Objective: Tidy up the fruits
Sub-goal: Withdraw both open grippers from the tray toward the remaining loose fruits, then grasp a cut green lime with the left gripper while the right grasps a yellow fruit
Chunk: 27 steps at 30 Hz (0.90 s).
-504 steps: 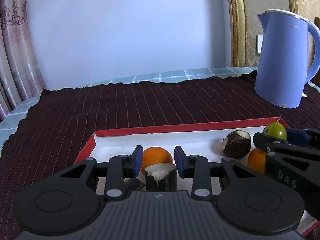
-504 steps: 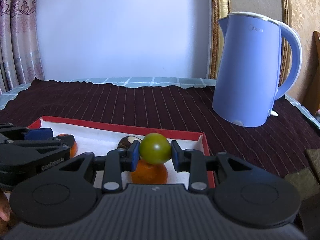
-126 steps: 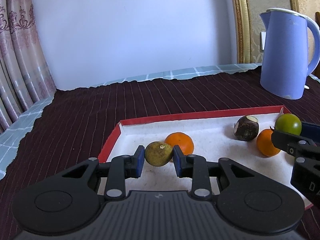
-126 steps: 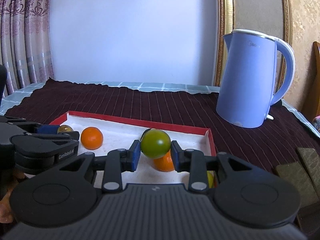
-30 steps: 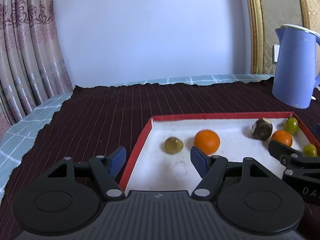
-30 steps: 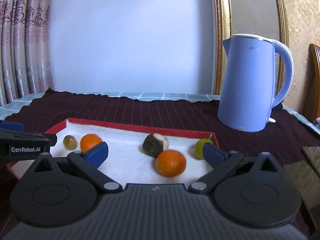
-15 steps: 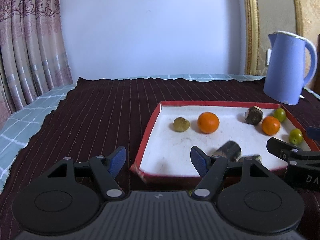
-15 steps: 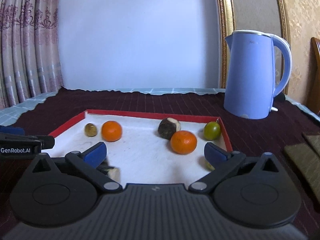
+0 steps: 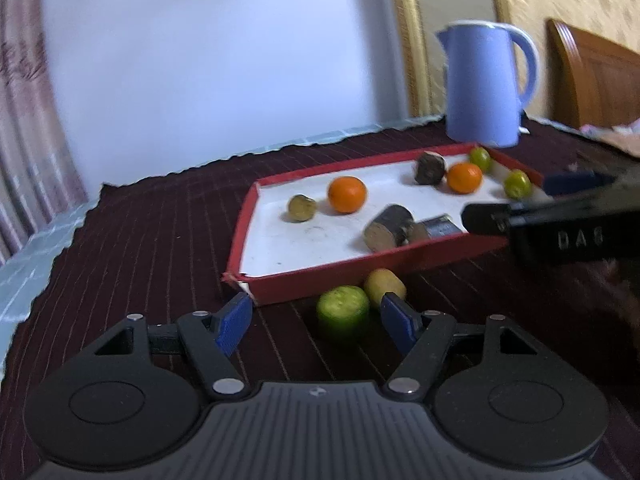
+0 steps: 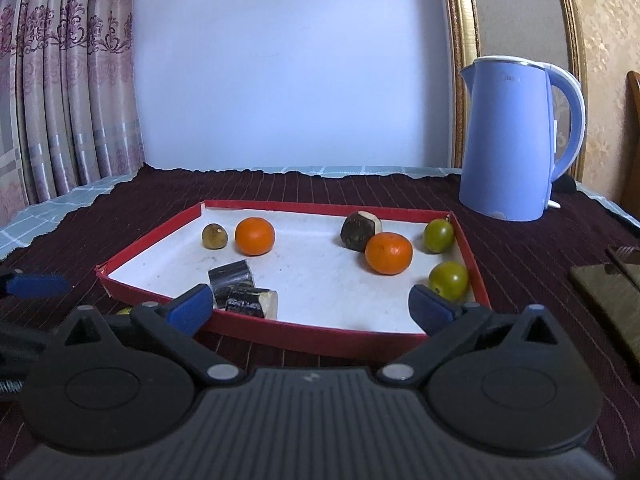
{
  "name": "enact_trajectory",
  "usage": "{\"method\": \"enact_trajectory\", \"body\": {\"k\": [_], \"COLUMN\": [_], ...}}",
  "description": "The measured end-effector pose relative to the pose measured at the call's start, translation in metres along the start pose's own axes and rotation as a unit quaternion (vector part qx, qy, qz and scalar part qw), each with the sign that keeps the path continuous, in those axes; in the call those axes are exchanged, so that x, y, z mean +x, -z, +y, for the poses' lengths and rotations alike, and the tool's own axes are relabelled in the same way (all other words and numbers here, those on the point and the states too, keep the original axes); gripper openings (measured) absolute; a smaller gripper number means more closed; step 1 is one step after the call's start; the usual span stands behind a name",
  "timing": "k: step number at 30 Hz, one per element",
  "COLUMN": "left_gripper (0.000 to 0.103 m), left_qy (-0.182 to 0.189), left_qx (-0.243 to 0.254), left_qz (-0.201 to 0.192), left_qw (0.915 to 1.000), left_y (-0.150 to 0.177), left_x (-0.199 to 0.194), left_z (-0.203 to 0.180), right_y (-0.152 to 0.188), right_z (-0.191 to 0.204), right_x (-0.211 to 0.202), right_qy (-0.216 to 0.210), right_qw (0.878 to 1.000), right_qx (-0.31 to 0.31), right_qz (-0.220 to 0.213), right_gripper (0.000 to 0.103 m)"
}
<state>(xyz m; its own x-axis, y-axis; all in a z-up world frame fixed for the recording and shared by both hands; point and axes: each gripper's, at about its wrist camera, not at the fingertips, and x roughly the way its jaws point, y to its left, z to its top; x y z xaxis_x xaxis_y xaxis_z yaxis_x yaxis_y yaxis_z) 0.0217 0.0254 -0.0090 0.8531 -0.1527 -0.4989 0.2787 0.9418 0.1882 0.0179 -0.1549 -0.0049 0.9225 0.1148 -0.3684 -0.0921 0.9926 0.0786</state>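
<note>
Left gripper (image 9: pixel 316 320): black plastic, ribbed dark-grey housing at centre, round black disc on each side, triangular cut-outs in linkage arms, silver screw heads at pivots, blue pads (image 9: pixel 234 322) on fingertips. Right gripper (image 10: pixel 312 306): same build, black linkages, silver pivot screws, blue pads (image 10: pixel 430 308), small light emblem on ribbed housing. Seen from left camera, right gripper's black side carried pale raised letters "DAS".

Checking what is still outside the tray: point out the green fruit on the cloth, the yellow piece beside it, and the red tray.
green fruit (image 9: pixel 343 309), left wrist view, cut top face
yellow piece (image 9: pixel 385 284), left wrist view, rounded side
red tray (image 9: pixel 340 283), left wrist view, near wall
</note>
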Motion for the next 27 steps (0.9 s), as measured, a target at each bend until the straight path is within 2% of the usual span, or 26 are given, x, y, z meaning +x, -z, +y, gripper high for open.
{"method": "enact_trajectory", "body": {"k": [3,5,9,15,19,23,27], "left_gripper": [0.065,0.050,0.030,0.030,0.031,0.031,0.031], "left_qy": [0.008,0.013,0.045,0.042,0.010,-0.026,-0.045], "left_qx": [0.011,0.014,-0.004,-0.019,-0.034,-0.045,-0.053], "left_qz": [0.012,0.025,0.042,0.036,0.029,0.024,0.026], "left_qw": [0.9998,0.9995,0.9981,0.9983,0.9989,0.9984,0.9972], "left_y": [0.000,0.001,0.003,0.004,0.003,0.003,0.004], "left_x": [0.011,0.018,0.026,0.022,0.017,0.012,0.010], "left_z": [-0.003,-0.003,0.003,0.006,0.015,0.028,0.038], "right_y": [0.001,0.001,0.002,0.004,0.006,0.007,0.007], "right_z": [-0.001,-0.002,0.001,0.011,0.025,0.041,0.060], "right_x": [0.000,-0.001,-0.001,-0.002,-0.002,0.004,0.013], "right_qy": [0.001,0.000,-0.001,-0.013,-0.030,-0.053,-0.057], "right_qw": [1.000,1.000,1.000,0.999,0.997,0.993,0.988], "right_qx": [0.003,0.005,-0.001,-0.025,-0.059,-0.093,-0.124], "right_qz": [0.002,0.003,0.006,0.016,0.029,0.053,0.067], "right_gripper": [0.103,0.103,0.103,0.103,0.102,0.089,0.089]}}
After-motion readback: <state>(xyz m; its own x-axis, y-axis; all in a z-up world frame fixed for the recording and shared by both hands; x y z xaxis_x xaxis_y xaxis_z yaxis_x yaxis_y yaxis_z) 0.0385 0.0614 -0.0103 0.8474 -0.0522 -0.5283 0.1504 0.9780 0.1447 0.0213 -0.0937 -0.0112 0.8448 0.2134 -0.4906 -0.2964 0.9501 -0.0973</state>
